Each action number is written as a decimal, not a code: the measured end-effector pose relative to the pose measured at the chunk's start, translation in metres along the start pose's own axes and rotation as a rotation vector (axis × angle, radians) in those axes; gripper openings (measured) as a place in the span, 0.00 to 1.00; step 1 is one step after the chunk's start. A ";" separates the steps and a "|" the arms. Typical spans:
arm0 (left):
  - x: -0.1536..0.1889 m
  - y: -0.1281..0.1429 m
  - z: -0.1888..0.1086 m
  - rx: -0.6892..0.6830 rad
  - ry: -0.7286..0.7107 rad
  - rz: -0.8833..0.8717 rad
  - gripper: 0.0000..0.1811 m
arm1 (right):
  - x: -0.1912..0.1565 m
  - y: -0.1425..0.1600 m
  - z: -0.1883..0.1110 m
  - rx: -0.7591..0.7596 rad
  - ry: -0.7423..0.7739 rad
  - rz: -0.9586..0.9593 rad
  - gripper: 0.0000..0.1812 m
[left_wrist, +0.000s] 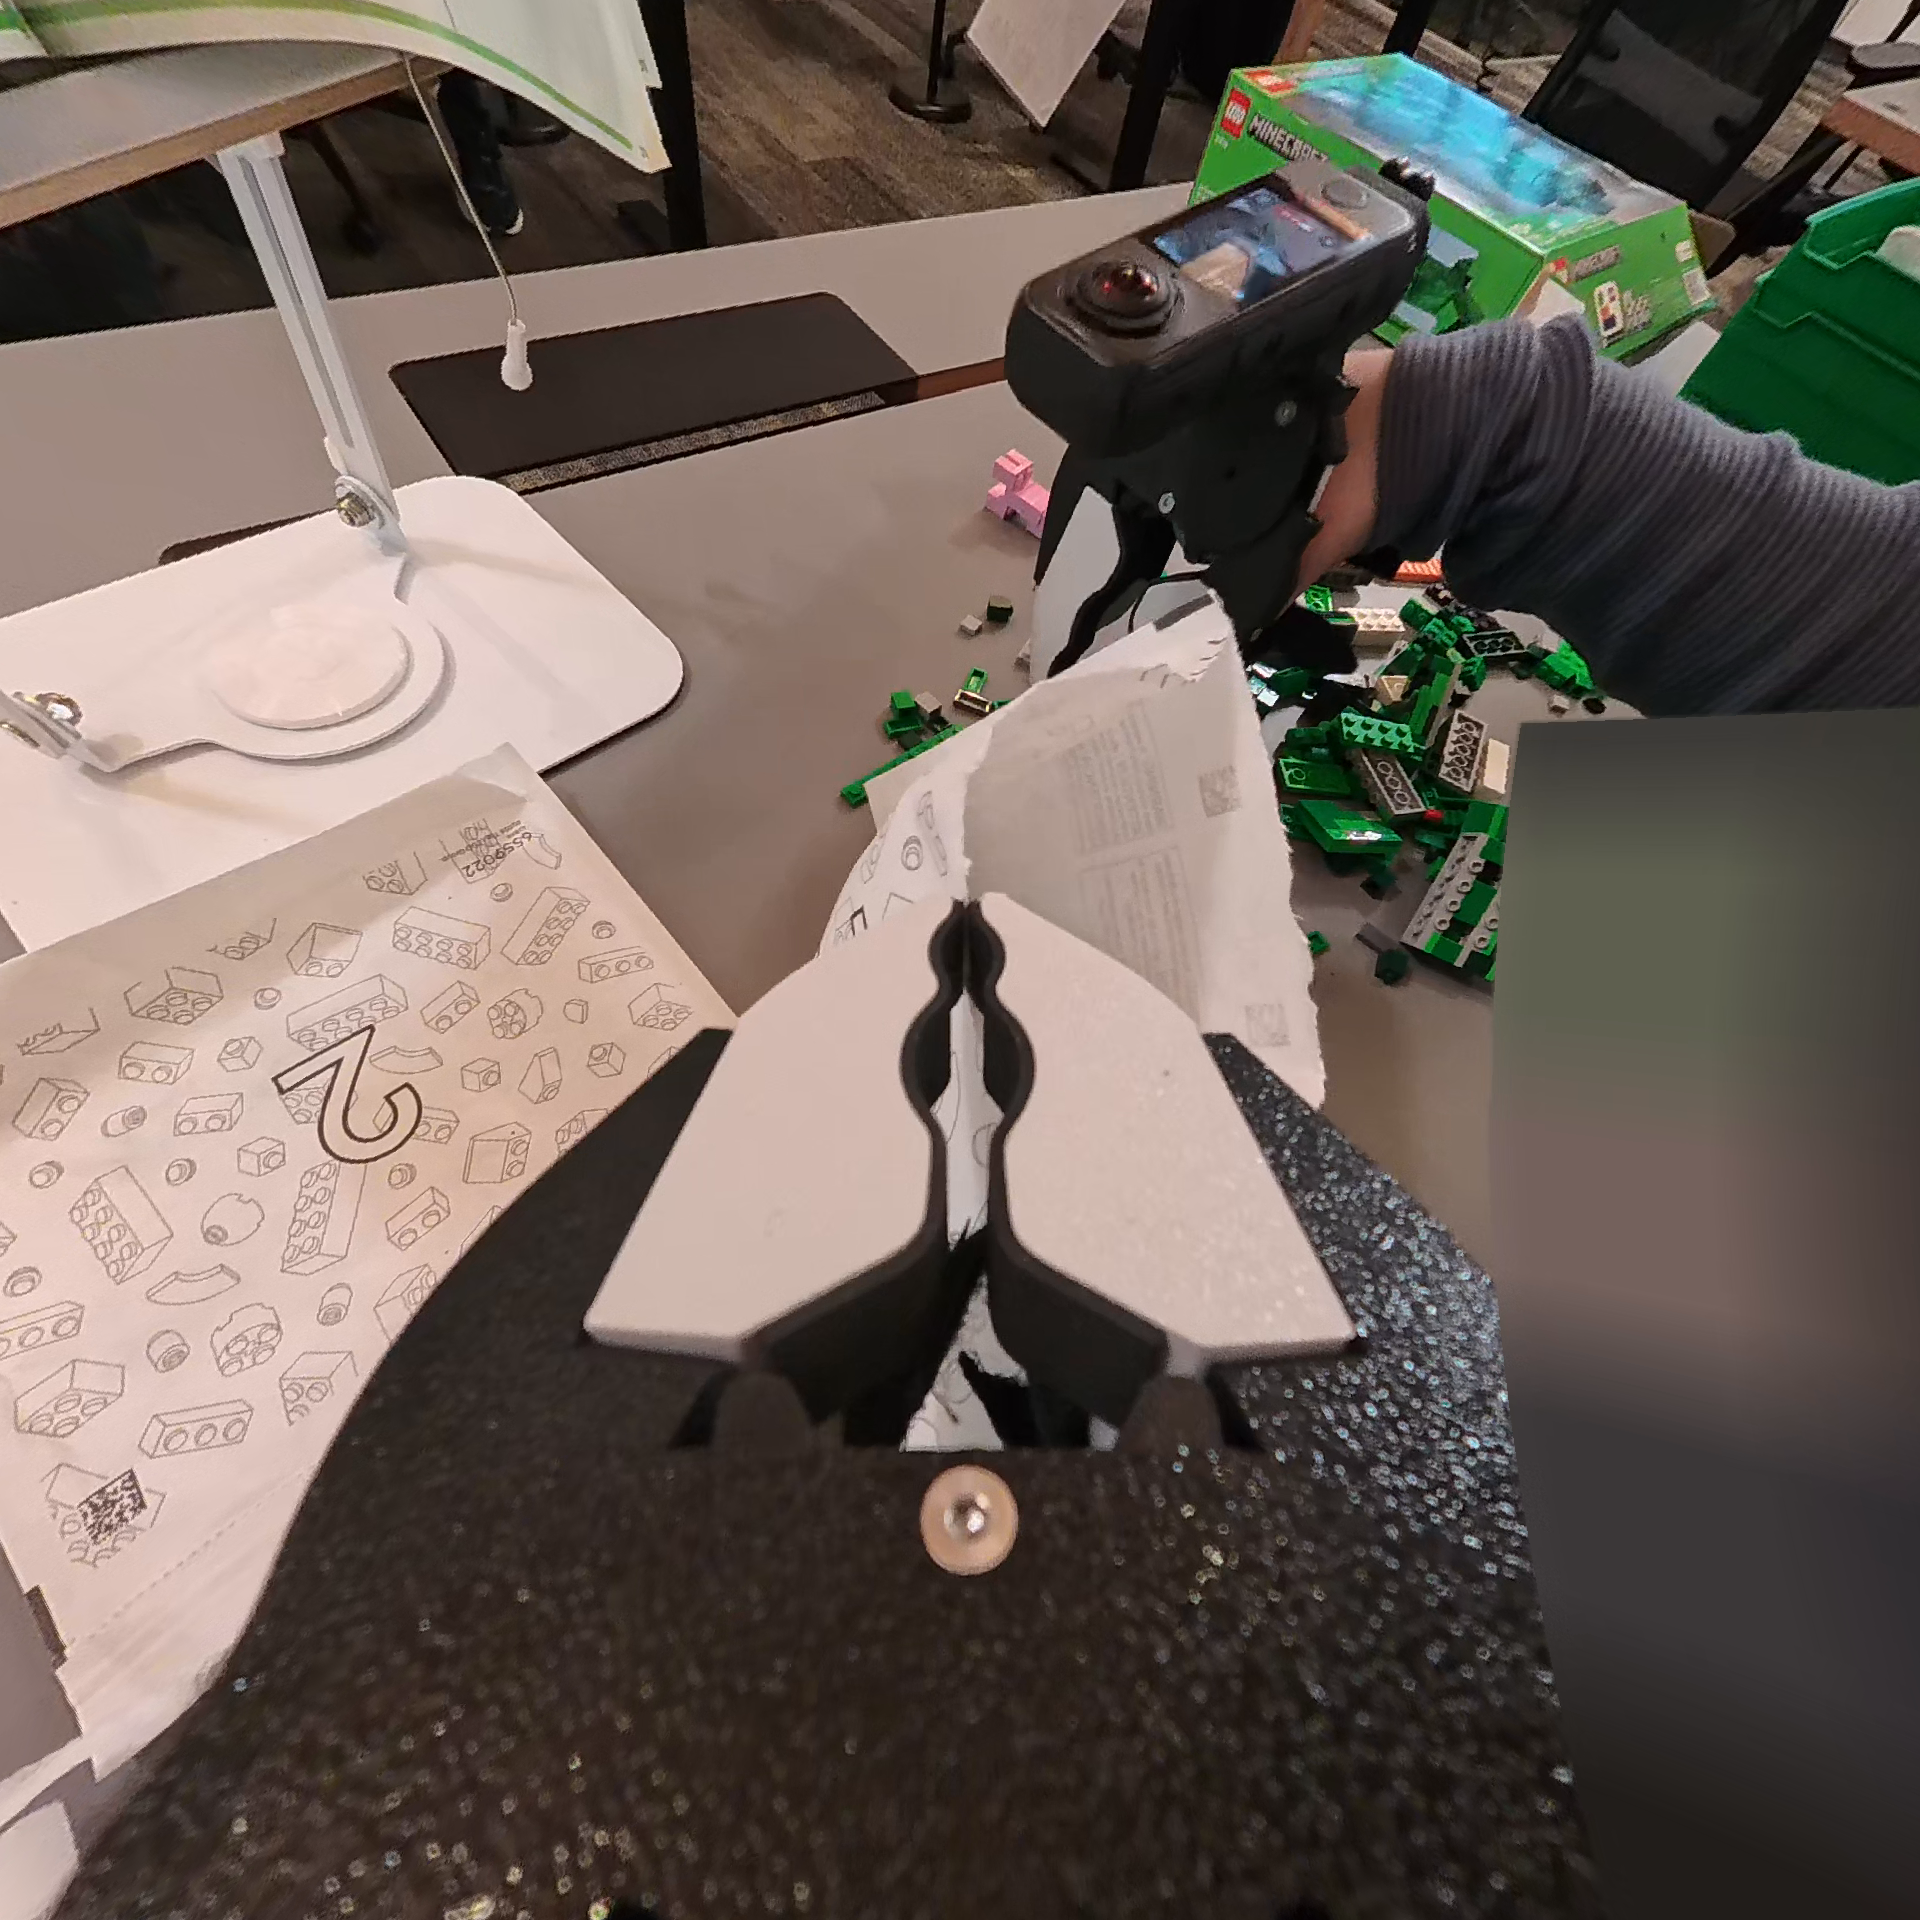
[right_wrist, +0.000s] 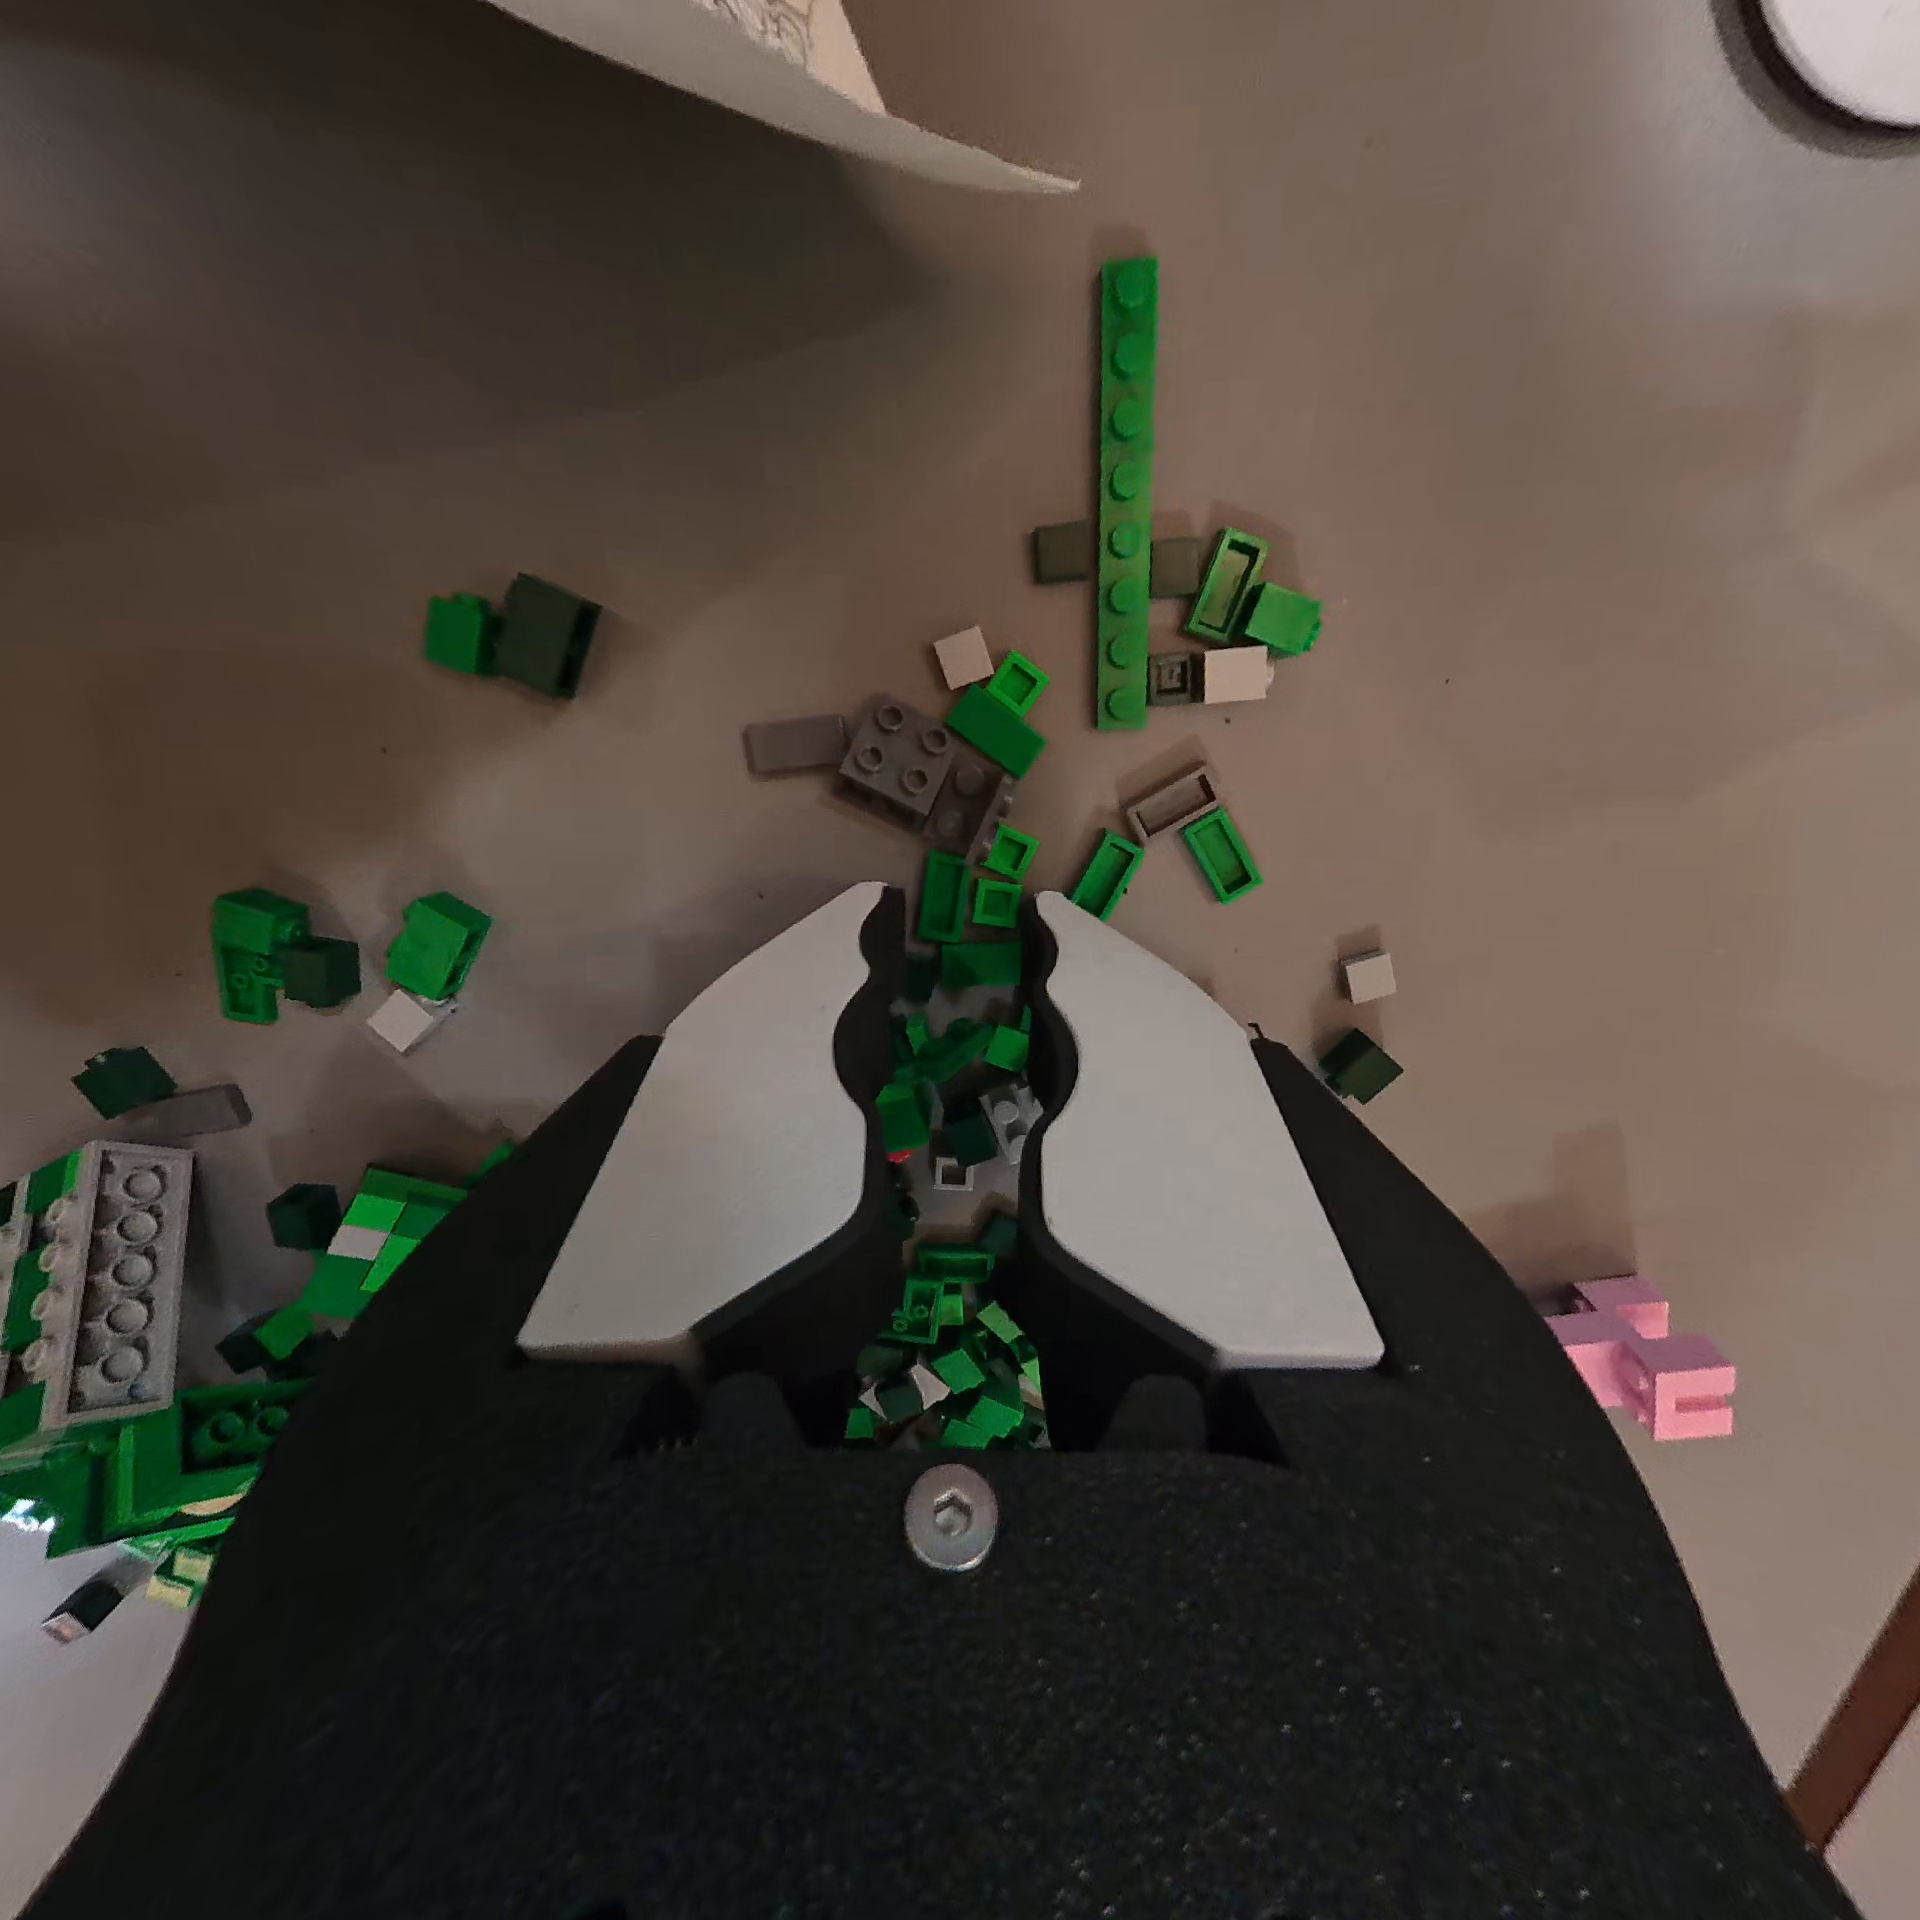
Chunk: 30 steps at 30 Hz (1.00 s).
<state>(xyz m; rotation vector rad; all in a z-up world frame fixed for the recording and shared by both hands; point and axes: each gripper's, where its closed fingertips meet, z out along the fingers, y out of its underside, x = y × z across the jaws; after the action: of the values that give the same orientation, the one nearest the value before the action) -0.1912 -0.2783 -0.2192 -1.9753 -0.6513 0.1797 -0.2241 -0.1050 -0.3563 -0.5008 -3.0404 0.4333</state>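
My left gripper (left_wrist: 966, 914) is shut on a torn white paper bag (left_wrist: 1132, 810) and holds it up above the grey table (left_wrist: 790, 582). My right gripper (right_wrist: 961, 914) is open and empty. It points down close over scattered green, grey and white toy bricks (right_wrist: 987, 727), with small green tiles showing between its fingers. In the left wrist view its black camera housing (left_wrist: 1216, 301) and the hand's grey sleeve (left_wrist: 1621, 499) hang over the brick pile (left_wrist: 1403, 790). A long green plate (right_wrist: 1127, 488) lies just beyond the right gripper.
A second printed paper bag (left_wrist: 312, 1091) lies flat at the left. Behind it stands a white stand base (left_wrist: 343, 644). A small pink brick figure (left_wrist: 1013, 494) (right_wrist: 1652, 1371) sits near the pile. A green toy box (left_wrist: 1455, 187) and a green bin (left_wrist: 1829, 312) are at the back right. There is about 25 cm between the tips of the two grippers. The long green plate (right_wrist: 1127, 488) lies some 7 cm from my right tips, 20 cm from my left tips.
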 end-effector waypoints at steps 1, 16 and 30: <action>0.000 0.000 0.000 0.000 0.000 0.000 0.00 | -0.001 0.000 0.000 -0.002 0.003 -0.006 0.09; 0.001 -0.001 0.001 0.009 0.010 -0.004 0.00 | -0.053 -0.052 -0.089 0.208 0.504 -0.409 0.08; 0.006 -0.002 0.001 0.005 0.019 0.009 0.00 | -0.119 -0.156 -0.091 0.345 0.619 -0.714 0.08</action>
<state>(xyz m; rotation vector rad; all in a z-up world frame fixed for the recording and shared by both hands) -0.1877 -0.2732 -0.2169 -1.9728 -0.6290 0.1680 -0.1532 -0.2607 -0.2232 0.3945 -2.2596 0.5893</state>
